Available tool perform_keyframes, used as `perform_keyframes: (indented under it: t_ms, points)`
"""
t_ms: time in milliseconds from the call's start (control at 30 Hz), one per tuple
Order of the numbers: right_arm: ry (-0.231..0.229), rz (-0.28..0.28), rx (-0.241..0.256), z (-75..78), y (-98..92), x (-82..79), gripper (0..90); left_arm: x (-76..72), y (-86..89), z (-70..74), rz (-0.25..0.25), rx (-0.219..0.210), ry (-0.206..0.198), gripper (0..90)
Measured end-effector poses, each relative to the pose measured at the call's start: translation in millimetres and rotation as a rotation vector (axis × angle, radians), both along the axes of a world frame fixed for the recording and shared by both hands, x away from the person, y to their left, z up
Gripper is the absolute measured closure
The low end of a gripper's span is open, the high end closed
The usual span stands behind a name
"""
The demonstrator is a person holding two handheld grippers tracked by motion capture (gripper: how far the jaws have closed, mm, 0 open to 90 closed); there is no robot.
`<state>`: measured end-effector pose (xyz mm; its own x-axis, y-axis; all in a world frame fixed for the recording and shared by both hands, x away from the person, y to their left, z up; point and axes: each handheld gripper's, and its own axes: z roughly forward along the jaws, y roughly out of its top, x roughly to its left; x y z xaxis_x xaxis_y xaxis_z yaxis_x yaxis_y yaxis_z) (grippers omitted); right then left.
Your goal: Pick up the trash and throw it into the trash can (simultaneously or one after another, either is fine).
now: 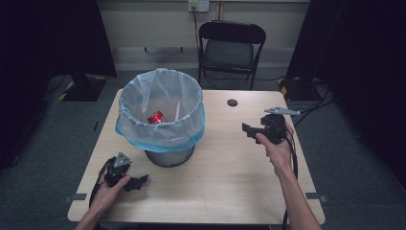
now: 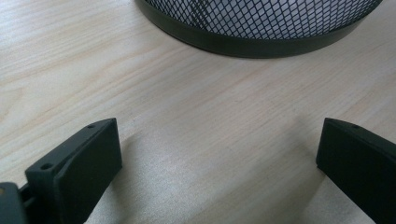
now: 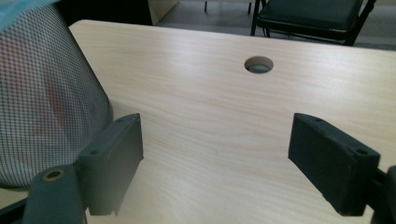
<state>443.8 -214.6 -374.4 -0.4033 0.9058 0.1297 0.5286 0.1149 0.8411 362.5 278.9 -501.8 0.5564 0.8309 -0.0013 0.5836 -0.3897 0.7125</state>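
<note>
Currently both grippers are idle and empty, parked either side of the bin, which reads to me as hands clear after a drop or before a next pick. Left gripper [image 1: 139, 181] sits low at the table's [image 1: 230, 187] 7 o'clock, hand [image 1: 109, 190] resting near the front edge; its jaws are spread wide with nothing between them, and in the left gripper view [image 2: 219, 156] they frame bare wood with the bin's base band just ahead at 12 o'clock. Likely held there so it stays out of the bin's way while near enough to steady it. Bin [image 1: 170, 154] stands upright on the table left of centre, at about 10 o'clock from table middle: black wire mesh, dark solid ring at the foot, lined with a translucent bag [image 1: 165, 136] whose pale blue edge is folded down over the rim. Inside lies a red can [image 1: 156, 117] at the bottom, with a pale thin item beside it that I can't identify. Right gripper [image 1: 246, 130] hangs at the table's 3 o'clock, well apart from the bin, jaws pointing toward it at 9 o'clock; in the right gripper view [image 3: 215, 163] the jaws stand wide apart, empty, mesh wall at left, cable hole [image 3: 259, 64] ahead. Chair [image 1: 231, 48] stands beyond the table's far edge.
</note>
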Motion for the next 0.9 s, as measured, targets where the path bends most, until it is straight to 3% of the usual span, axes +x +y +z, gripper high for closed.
perform_keyframes:
  t_ms: [267,600,900]
  points:
    - [0.054,-0.009,-0.021,-17.4,-5.0,-13.6,17.9,0.0,0.2,0.1,-0.001,0.002,0.0,0.0]
    - [0.128,-0.03,-0.055,-52.6,-20.7,-34.1,19.0,-0.3,-0.2,-0.1,0.003,-0.002,0.001,0.0]
    - [0.21,-0.035,-0.115,-81.5,-25.1,-44.5,18.9,0.0,0.2,0.2,-0.001,0.003,0.001,0.0]
